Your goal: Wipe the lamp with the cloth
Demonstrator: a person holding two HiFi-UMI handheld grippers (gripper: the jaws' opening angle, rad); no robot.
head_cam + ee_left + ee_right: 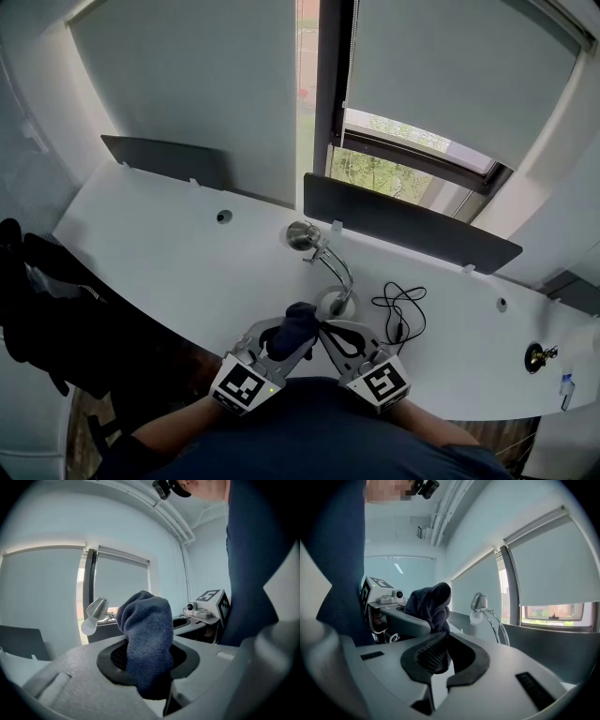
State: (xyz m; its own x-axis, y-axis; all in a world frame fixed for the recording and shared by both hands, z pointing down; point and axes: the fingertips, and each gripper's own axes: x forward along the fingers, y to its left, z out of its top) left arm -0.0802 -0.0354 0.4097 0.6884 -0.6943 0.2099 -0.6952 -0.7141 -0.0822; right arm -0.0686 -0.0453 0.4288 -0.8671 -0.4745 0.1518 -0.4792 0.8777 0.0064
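Left claw (278, 339) clamped on cloth (292, 328), lower centre, near lamp (303, 235); right claw (440, 660) closed, seemingly nipping cloth edge. We judge cloth soft, light: hold bunched. We judge lamp thin-necked, tippy.

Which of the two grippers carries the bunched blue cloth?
The left gripper: the cloth stands bunched between its jaws. The right gripper is shut beside the cloth's edge; whether it pinches any I cannot tell.

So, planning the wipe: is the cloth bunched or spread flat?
Bunched: the cloth stands as a rounded wad clamped in the left hand-held gripper.
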